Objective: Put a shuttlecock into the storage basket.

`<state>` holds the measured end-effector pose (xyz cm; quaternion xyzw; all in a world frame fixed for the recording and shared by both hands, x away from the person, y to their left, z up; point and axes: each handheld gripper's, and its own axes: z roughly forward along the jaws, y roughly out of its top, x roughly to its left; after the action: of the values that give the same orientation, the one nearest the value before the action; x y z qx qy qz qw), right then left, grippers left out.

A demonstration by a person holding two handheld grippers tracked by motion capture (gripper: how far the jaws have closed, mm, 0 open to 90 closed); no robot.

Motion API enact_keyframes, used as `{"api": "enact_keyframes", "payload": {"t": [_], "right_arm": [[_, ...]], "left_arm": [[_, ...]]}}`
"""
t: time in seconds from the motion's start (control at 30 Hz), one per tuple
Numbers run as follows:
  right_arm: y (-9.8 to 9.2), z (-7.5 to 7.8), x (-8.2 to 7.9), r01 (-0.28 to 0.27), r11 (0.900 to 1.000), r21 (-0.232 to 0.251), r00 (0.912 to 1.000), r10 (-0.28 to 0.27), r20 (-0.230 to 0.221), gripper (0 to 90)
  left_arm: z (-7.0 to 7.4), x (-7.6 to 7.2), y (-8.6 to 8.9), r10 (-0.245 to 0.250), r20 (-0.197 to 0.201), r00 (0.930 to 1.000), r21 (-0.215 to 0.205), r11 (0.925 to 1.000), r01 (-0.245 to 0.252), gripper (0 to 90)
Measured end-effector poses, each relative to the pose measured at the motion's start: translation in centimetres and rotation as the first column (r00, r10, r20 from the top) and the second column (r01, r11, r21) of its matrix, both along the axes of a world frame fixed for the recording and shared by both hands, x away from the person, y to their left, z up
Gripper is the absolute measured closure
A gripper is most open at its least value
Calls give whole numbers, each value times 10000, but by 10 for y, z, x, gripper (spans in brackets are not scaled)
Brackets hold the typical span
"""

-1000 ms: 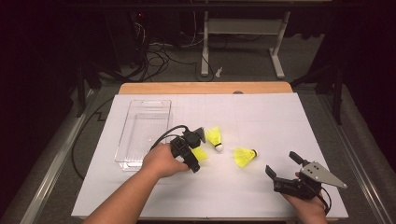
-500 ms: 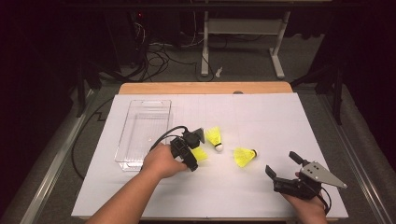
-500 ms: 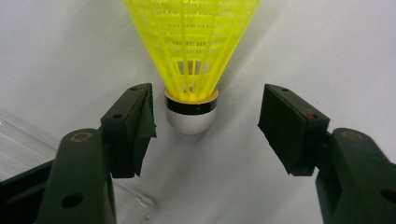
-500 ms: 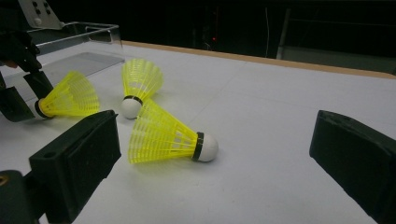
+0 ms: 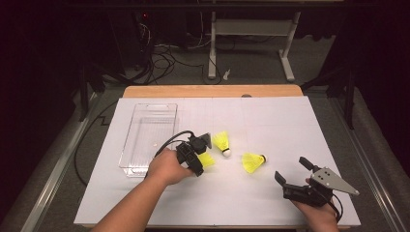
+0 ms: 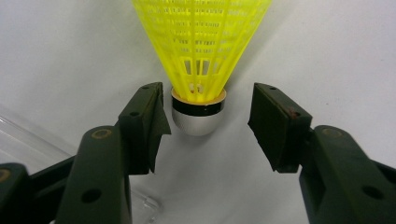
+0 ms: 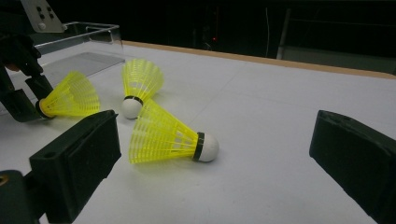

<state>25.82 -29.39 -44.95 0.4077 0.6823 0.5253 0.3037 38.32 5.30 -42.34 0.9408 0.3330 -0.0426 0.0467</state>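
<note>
One yellow plastic shuttlecock (image 6: 200, 60) sits between the closing left gripper (image 6: 208, 123) jaws, untouched; centre on its cork, while the right gripper (image 5: 296, 174) gapes.

High view: above, looking forward and down over the counter (image 5: 290, 121). Tool views: low, close, along the jaws; both share the shuttlecock (image 6: 201, 51) by the left tool (image 7: 28, 100).

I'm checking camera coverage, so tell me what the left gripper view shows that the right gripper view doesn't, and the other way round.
Left gripper view: the left tongs up close, their jaws either side of a shuttlecock's cork, closing in, a gap still on one side.

Right gripper view: the right tongs open, two more shuttlecocks lying on the table, and the dark room behind.

Both: that gripped-for shuttlecock, the clear tray and the white tabletop.
</note>
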Motion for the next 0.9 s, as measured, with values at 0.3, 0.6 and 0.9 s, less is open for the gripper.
{"api": "enact_keyframes", "payload": {"t": [0.3, 0.6, 0.9], "right_arm": [[-1, 0, 0, 25, 10000, 33, 10000, -25, -15, 26], [-1, 0, 0, 24, 10000, 27, 10000, -24, 1, 26], [0, 0, 0, 12, 10000, 16, 10000, -12, 3, 26]], "left_arm": [[-2, 1, 1, 19, 35, 10000, 44, 10000, -20, 518], [-3, 2, 1, -22, 101, 9999, 183, 9998, 21, 560], [-4, 2, 2, -7, 155, 9999, 171, 9999, 5, 609]]}}
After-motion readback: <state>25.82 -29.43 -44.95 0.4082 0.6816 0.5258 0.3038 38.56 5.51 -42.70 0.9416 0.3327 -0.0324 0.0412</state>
